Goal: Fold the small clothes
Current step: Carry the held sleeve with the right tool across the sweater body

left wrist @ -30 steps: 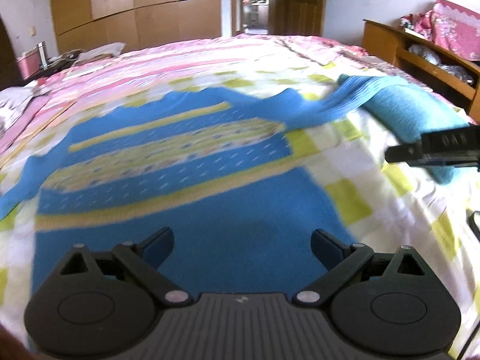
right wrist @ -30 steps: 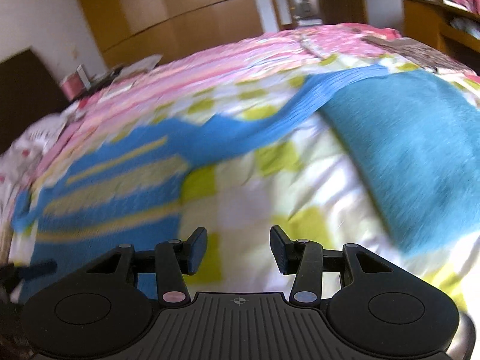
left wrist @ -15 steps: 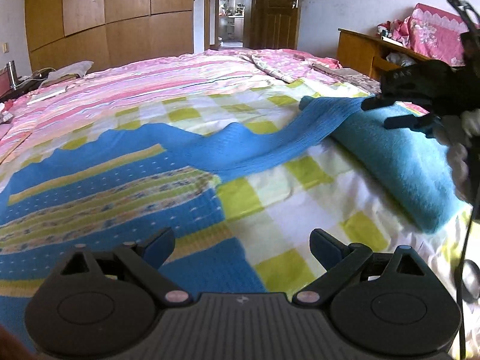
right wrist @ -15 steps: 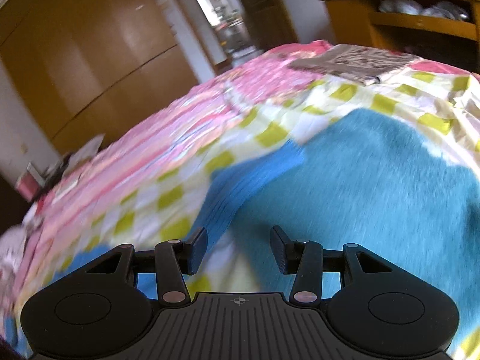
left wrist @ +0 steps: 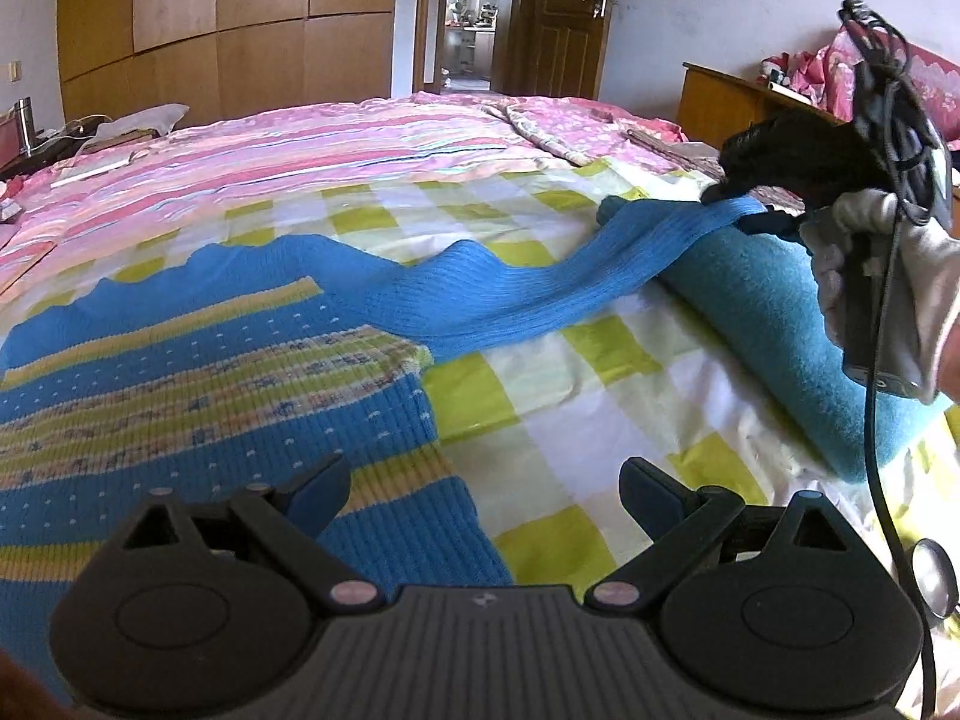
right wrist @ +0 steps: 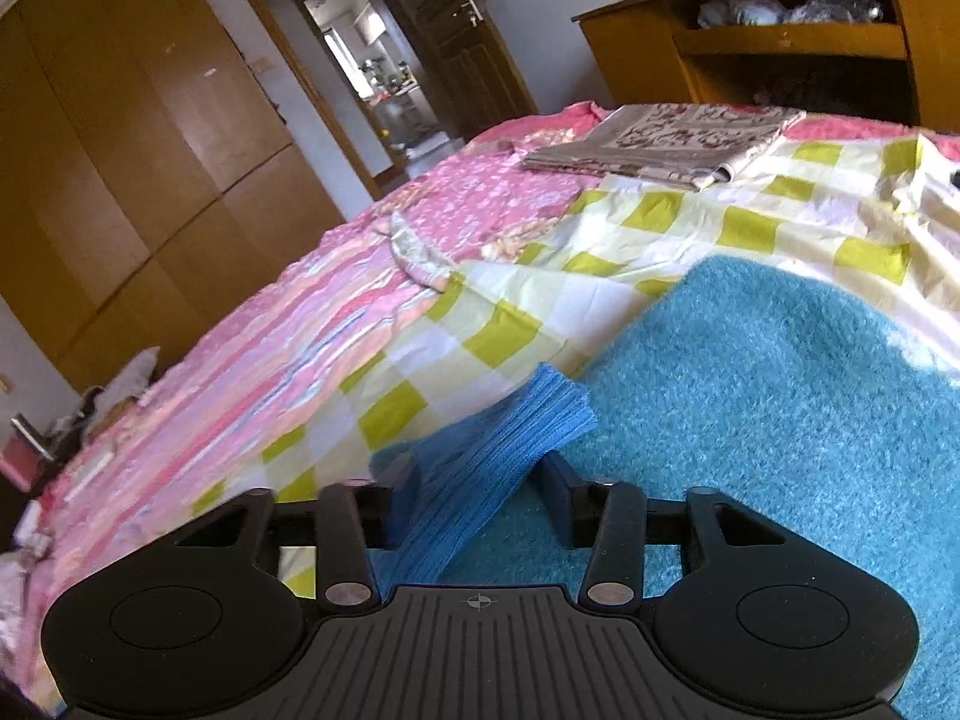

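Observation:
A small blue sweater (left wrist: pixel 198 372) with yellow and patterned stripes lies flat on the bed. Its right sleeve (left wrist: pixel 540 282) stretches out to the right, its cuff (right wrist: pixel 510 426) resting on a teal fuzzy cloth (left wrist: pixel 774 324). My left gripper (left wrist: pixel 483 489) is open and empty, low over the sweater's right bottom hem. My right gripper (right wrist: pixel 477 480) is open with the sleeve cuff lying between its fingers; it also shows in the left wrist view (left wrist: pixel 744 204), held by a white-gloved hand.
The bed carries a yellow-checked sheet (left wrist: pixel 588 408) and a pink striped quilt (left wrist: pixel 270 168) behind it. A folded patterned cloth (right wrist: pixel 660 144) lies at the far right. A wooden shelf (right wrist: pixel 780 48), wardrobe and open door stand beyond. A cable (left wrist: pixel 882 420) hangs from the right gripper.
My right gripper moved forward to the sleeve cuff on the teal cloth, which now lies between its fingers. My left gripper shifted right, from over the sweater's body to its right edge.

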Demonstrator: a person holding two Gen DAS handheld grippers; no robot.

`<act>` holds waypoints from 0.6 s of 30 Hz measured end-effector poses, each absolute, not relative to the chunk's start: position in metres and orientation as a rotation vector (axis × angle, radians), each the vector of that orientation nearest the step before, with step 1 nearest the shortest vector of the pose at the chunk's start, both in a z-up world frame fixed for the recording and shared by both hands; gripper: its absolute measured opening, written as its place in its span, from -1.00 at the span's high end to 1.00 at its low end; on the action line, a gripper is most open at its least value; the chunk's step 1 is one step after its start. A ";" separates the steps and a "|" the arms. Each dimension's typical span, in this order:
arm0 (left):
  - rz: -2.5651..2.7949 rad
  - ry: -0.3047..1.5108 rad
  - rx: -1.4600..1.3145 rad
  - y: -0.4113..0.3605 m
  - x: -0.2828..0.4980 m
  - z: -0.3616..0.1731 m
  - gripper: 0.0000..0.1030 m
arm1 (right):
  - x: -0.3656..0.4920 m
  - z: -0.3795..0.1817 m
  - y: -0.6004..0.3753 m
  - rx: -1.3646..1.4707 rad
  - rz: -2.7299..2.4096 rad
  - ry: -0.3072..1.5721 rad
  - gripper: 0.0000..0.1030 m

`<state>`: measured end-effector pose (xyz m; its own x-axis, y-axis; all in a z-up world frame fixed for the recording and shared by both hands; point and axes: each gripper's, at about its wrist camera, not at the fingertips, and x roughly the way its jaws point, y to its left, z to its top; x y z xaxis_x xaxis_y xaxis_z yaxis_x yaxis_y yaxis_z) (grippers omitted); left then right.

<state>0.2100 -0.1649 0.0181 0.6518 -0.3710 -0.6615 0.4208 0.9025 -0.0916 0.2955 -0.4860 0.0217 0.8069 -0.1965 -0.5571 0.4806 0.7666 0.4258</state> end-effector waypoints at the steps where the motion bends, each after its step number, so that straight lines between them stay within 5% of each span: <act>1: -0.448 0.734 0.071 -0.162 0.208 0.019 -0.98 | 0.297 0.022 -0.485 0.576 -0.401 0.515 0.61; 4: -0.437 0.732 0.066 -0.151 0.203 0.020 -0.98 | 0.296 0.025 -0.484 0.588 -0.388 0.514 0.84; 18: -0.294 0.723 0.018 -0.040 0.163 0.026 -0.98 | 0.308 0.068 -0.329 0.477 0.009 0.518 0.86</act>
<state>0.1635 -0.0397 0.0262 0.7106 -0.2590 -0.6542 0.2711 0.9588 -0.0851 0.3084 -0.3291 0.0682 0.8714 0.1269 -0.4740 0.1102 0.8907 0.4410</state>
